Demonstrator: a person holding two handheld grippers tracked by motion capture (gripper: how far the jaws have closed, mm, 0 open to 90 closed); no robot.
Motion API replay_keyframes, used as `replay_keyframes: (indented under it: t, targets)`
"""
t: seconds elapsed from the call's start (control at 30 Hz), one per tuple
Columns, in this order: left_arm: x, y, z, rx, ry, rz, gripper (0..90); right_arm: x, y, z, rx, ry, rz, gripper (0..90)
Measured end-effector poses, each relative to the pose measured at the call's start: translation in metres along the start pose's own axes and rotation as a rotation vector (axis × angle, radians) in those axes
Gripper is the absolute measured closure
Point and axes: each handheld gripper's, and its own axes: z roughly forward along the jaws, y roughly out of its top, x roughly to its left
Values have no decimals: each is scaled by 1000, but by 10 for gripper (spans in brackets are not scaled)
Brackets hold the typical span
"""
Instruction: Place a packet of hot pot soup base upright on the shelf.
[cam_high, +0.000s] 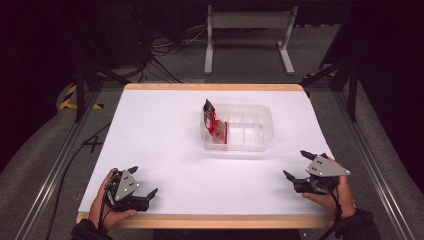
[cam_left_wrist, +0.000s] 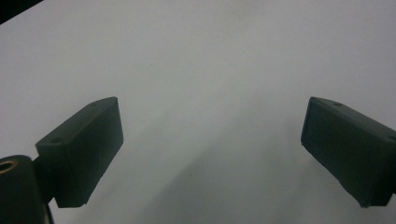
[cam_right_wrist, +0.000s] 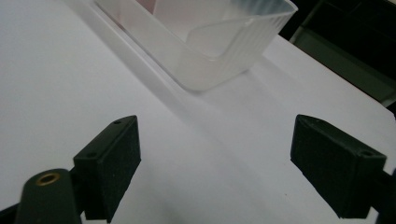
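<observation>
A white tabletop (cam_high: 165, 145) with a pale wooden edge carries a clear plastic tub (cam_high: 250, 131) set a little past its middle and toward the right; the surface between the tub and the near edge is bare, so nothing stands between either gripper and the tub. Beyond the far edge lie a grey floor, a tangle of dark cables (cam_high: 160, 55) and the white legs of a frame (cam_high: 247, 37).

A red and black packet (cam_high: 214, 124) stands inside the tub, leaning against its left end wall, its top corner rising above the rim; its long axis runs roughly upward, tilted back and to the left.

The left gripper (cam_high: 141, 187) rests at the near left corner of the tabletop, well apart from the tub, jaws spread wide and holding nothing; its own view looks on plain white surface (cam_left_wrist: 210, 70). The right gripper (cam_high: 296, 165) sits at the near right, jaws likewise released and wide; in its own view the tub's ribbed corner (cam_right_wrist: 219, 51) lies ahead, near but apart from the jaws.
</observation>
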Motion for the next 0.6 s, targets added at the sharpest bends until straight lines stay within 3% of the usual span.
replay_keyframes:
  t: [0.37, 0.5, 0.6]
  targets:
    - [0, 0, -1, 0, 8, 2, 62, -10, -29, -9, -12, -13, 95, 141]
    - [0, 0, -1, -3, 6, 2, 61, -13, -37, -16, -29, -17, 167, 136]
    - [0, 0, -1, -5, 5, -4, 61, -14, -41, -19, -29, -28, 190, 138]
